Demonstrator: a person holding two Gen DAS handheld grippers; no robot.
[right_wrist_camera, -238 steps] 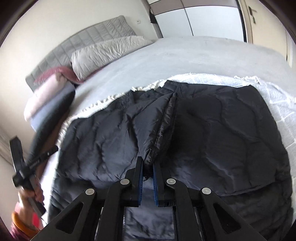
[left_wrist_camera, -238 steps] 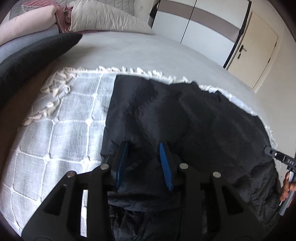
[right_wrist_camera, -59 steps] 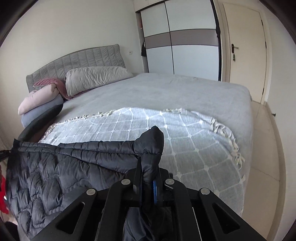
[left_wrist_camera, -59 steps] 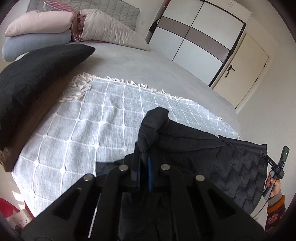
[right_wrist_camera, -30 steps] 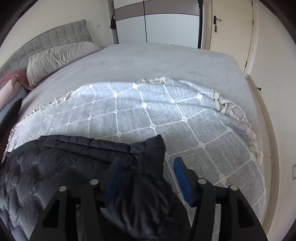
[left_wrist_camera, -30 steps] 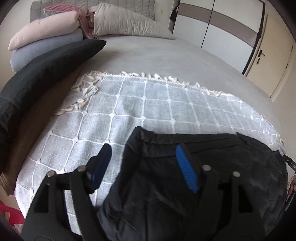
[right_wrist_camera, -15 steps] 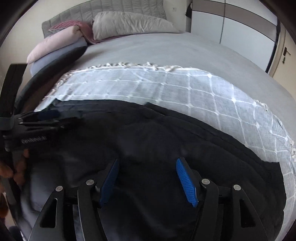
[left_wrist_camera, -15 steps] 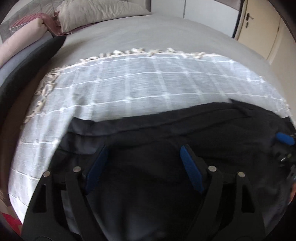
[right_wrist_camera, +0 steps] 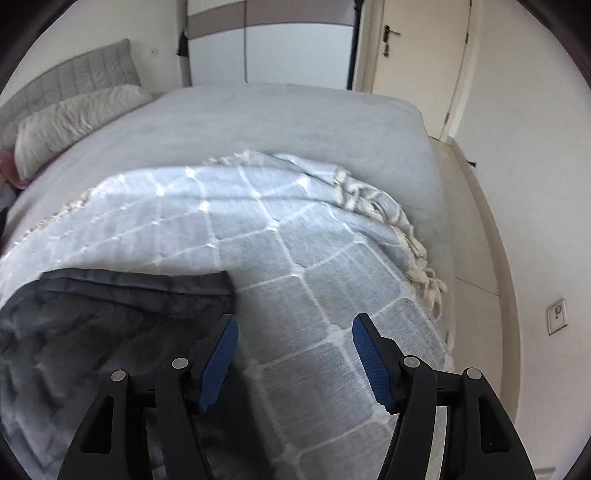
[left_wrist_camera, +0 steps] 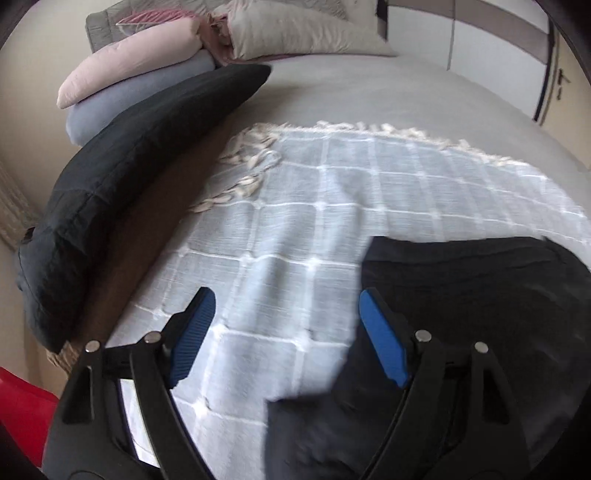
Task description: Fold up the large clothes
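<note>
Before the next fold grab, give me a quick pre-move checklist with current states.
1. Left gripper open, nothing between its blue pads: ok.
2. Right gripper open, nothing held: ok.
3. Dark quilted jacket lying on the light blue checked throw blanket, released: ok.
4. Jacket's folded edge straight in the right wrist view: ok.
5. Jacket's near side, towards the person, lying flat: cannot tell, blurred and cut off by the frame.
6. Black pillow apart from the jacket: ok.

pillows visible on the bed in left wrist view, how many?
4: pink pillow stacked on blue-grey pillow, long black pillow along the bed's edge, beige pillow at the head. More may be hidden behind.
</note>
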